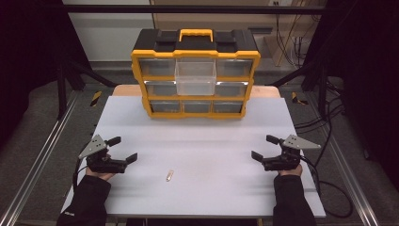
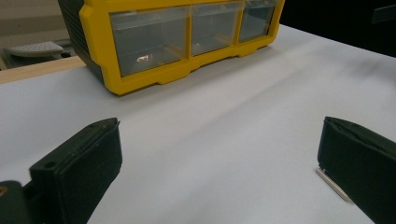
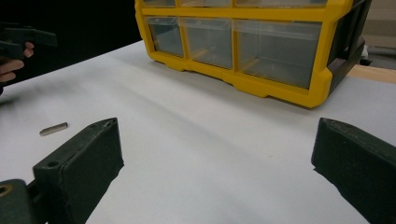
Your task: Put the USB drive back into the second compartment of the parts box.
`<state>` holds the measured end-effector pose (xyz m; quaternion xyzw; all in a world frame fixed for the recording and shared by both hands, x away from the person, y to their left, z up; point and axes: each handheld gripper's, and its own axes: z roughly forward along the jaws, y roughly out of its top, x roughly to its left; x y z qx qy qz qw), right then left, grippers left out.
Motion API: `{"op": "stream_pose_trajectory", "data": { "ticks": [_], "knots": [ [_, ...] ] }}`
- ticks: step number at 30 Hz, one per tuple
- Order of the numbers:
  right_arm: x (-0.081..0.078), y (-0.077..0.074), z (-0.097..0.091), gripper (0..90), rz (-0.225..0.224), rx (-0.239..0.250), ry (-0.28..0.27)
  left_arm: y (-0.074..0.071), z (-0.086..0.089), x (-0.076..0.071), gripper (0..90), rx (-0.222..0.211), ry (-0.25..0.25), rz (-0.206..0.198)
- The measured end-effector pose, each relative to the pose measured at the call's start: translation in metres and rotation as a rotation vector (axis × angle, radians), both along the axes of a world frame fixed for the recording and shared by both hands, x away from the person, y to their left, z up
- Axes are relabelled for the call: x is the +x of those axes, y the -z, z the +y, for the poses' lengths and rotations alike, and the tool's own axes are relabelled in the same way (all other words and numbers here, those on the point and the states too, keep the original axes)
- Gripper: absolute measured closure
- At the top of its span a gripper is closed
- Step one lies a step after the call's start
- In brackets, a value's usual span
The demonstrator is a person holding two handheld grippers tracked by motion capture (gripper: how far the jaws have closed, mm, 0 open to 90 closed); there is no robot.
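1. Right, from the high view I had the left gripper (image 1: 123, 149) low at the near-left of the white table (image 1: 202, 127), jaws spread wide with nothing between them.
2. Right gripper (image 1: 264, 147) sat at the near-right, roughly mirroring it, jaws equally wide and empty.
3. Small metal pin (image 1: 170, 175) lay flat on the table between the two grippers, nearer the left one and closer to the near edge. It was apart from both.
4. In the left gripper view the pin (image 2: 332, 184) showed just beside the right-hand jaw, partly hidden behind it; I couldn't tell whether the jaw touched it, though the high view suggested a gap.
5. In the right gripper view the pin (image 3: 53, 128) lay off to the left of the jaws, well clear of them, with the other hand (image 3: 13, 63) and its gripper farther back at the left edge.
6. Yellow-and-black drawer organizer (image 1: 195, 75) stood upright at the far middle of the table, handle on top.
7. One clear drawer (image 1: 195, 75) in its upper middle was pulled out toward me; the other drawers sat flush.
8. Organizer was well apart from both grippers and the pin.
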<state>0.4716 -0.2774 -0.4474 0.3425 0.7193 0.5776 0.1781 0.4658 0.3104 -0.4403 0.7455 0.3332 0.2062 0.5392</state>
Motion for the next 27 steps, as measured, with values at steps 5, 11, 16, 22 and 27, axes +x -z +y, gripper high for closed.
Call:
{"op": "stream_pose_trajectory", "data": {
  "ticks": [5, 11, 16, 22, 27],
  "knots": [
    [-0.001, -0.001, -0.001, 2.1, -0.008, 0.005, 0.003, -0.005, -0.001, -0.001, 0.0, 0.002, -0.013, -0.005],
    [-0.001, -0.001, -0.001, 2.1, -0.014, -0.001, 0.0, -0.01, -0.005, -0.002, 0.0, 0.016, -0.032, -0.001],
    [-0.002, -0.002, -0.002, 2.1, -0.01, -0.002, 0.001, -0.015, -0.01, -0.004, 0.0, 0.02, -0.047, 0.004],
    [-0.001, -0.001, -0.001, 2.1, -0.001, -0.01, 0.001, -0.018, -0.02, -0.006, 0.0, 0.039, -0.05, 0.008],
    [-0.001, -0.001, -0.001, 2.1, -0.004, -0.013, 0.0, -0.021, -0.025, -0.007, 0.0, 0.049, -0.045, 0.011]
  ]
}}
